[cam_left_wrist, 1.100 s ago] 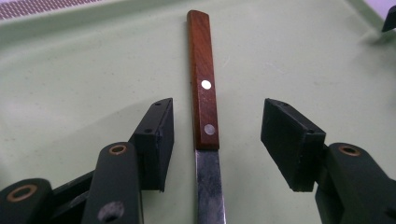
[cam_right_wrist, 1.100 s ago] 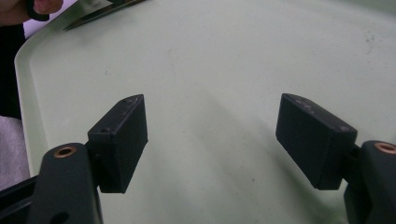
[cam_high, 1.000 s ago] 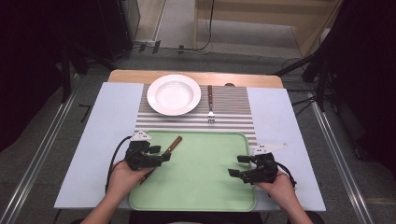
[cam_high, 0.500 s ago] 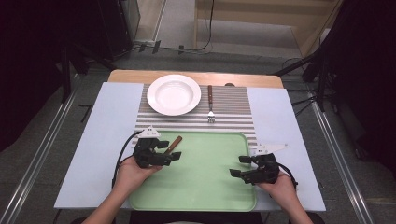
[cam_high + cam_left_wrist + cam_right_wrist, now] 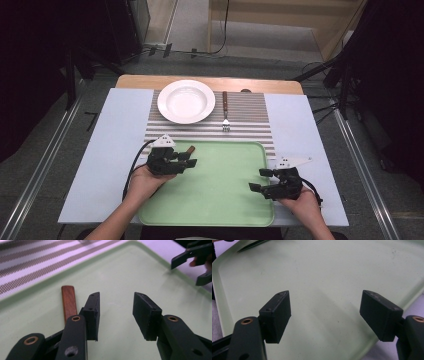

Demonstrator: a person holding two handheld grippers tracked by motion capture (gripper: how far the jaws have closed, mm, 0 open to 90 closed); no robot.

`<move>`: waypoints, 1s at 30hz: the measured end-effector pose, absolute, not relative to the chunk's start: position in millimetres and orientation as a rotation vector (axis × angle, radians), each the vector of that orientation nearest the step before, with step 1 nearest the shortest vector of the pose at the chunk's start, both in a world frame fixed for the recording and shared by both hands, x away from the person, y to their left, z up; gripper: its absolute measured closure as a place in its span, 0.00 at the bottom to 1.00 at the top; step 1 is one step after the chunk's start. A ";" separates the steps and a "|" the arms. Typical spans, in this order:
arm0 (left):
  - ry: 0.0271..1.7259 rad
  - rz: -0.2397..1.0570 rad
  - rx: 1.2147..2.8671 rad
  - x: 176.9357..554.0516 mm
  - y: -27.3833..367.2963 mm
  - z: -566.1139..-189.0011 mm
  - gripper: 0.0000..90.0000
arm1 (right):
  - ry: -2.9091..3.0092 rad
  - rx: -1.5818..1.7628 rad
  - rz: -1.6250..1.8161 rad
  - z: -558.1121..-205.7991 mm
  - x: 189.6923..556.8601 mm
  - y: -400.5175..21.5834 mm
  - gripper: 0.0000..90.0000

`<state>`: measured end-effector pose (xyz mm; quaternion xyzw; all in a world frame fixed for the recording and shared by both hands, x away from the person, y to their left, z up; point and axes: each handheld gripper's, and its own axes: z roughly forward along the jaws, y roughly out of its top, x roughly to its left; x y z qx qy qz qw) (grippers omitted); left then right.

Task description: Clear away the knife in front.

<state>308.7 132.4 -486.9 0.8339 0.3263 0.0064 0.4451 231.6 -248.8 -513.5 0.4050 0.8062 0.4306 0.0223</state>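
Note:
My left gripper (image 5: 191,161) hovers low over the left part of the green tray (image 5: 225,200), pointing right. Its jaws have just been closing and stand half apart (image 5: 115,315) with nothing between them. A brown wooden handle (image 5: 68,302) lies on the tray just outside the left jaw and runs under it; its tip (image 5: 190,148) pokes out behind the gripper, and the rest of the utensil is hidden. My right gripper (image 5: 260,180) rests at the tray's right edge, open (image 5: 324,312), with bare tray between its pads.
A white plate (image 5: 186,101) and a wooden-handled fork (image 5: 225,111) lie on the striped mat (image 5: 250,125) behind the tray. A pale blue cloth (image 5: 115,145) covers the table on both sides. The right gripper's jaws (image 5: 195,262) show far off in the left gripper view.
My left gripper has shifted to the right over the tray, and less of the wooden handle now shows beside it. The right gripper has stayed put.

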 end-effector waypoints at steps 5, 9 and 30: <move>0.873 -0.060 2.125 314.2 127.0 -495.3 0.69 | 2.495 1.257 1.330 -513.3 230.3 -249.1 0.27; 0.898 -0.049 2.160 315.3 124.9 -498.9 0.86 | 2.498 1.254 1.334 -513.0 229.9 -249.3 0.27; 0.944 -0.021 2.225 322.0 135.3 -502.9 0.99 | 2.511 1.242 1.343 -512.5 229.5 -247.8 0.27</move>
